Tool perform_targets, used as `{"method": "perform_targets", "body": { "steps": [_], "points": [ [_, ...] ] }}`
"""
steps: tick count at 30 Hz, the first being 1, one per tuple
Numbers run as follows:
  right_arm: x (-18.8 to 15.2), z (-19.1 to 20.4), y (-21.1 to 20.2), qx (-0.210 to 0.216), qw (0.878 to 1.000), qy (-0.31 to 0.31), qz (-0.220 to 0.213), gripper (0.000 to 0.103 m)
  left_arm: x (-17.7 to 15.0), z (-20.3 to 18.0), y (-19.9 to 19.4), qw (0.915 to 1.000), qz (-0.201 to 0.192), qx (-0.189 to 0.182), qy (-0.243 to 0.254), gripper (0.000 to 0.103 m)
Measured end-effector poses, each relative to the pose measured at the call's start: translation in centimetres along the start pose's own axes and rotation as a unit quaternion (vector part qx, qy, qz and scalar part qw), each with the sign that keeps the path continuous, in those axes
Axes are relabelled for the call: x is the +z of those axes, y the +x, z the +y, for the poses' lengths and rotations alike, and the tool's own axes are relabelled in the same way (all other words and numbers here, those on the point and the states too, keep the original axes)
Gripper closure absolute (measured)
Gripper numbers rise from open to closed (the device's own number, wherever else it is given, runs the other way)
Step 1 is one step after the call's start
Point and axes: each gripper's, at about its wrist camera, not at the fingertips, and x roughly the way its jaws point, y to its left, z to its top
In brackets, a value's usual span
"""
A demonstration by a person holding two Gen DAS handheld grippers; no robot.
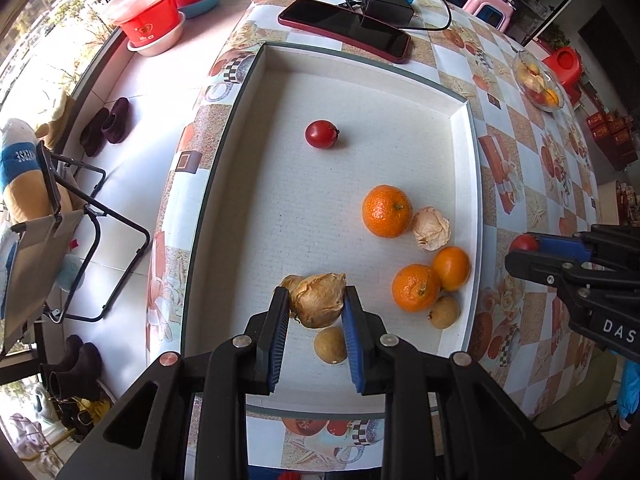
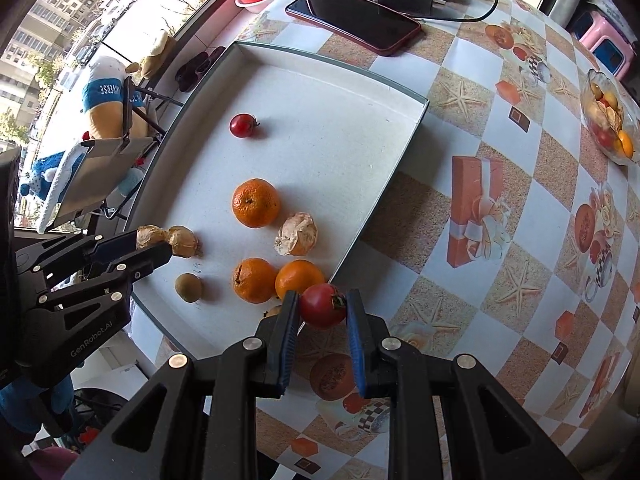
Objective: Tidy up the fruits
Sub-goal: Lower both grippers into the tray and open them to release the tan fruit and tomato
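Risk of dropped or crushed fruit: left gripper (image 1: 316, 300) pinched on a papery tan husked fruit (image 1: 320, 298) over the near end of the shallow white tray (image 1: 460, 120), right gripper (image 2: 322, 306) clamped on a small glossy red tomato-like fruit (image 2: 323, 306) just outside the tray's near corner, beside two orange mandarins (image 2: 280, 280). Likely to tear the husk if squeezed harder. Could roll off onto the patterned tablecloth (image 2: 460, 100) if released short of the rim.
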Motion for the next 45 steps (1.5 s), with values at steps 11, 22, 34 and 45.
{"method": "perform_targets", "body": {
  "steps": [11, 22, 34, 45],
  "points": [
    [0.9, 0.3, 0.1, -0.001, 1.0, -0.001, 0.0, 0.079, 1.0, 0.5, 0.2, 0.9999, -0.002, 0.009, -0.004, 0.074],
    [3.1, 0.6, 0.0, 0.002, 1.0, 0.002, -0.006, 0.079, 2.4, 0.6, 0.5, 0.9998, -0.001, 0.02, -0.007, 0.074],
    [5.7, 1.0, 1.1, 0.009, 1.0, 0.006, 0.001, 0.079, 3.9, 0.9, 1.9, 0.9994, 0.011, 0.03, -0.015, 0.074],
    [6.2, 1.5, 2.8, 0.003, 1.0, 0.001, 0.019, 0.079, 4.4, 0.6, 3.5, 0.9989, 0.031, 0.031, -0.013, 0.074]
  ]
}}
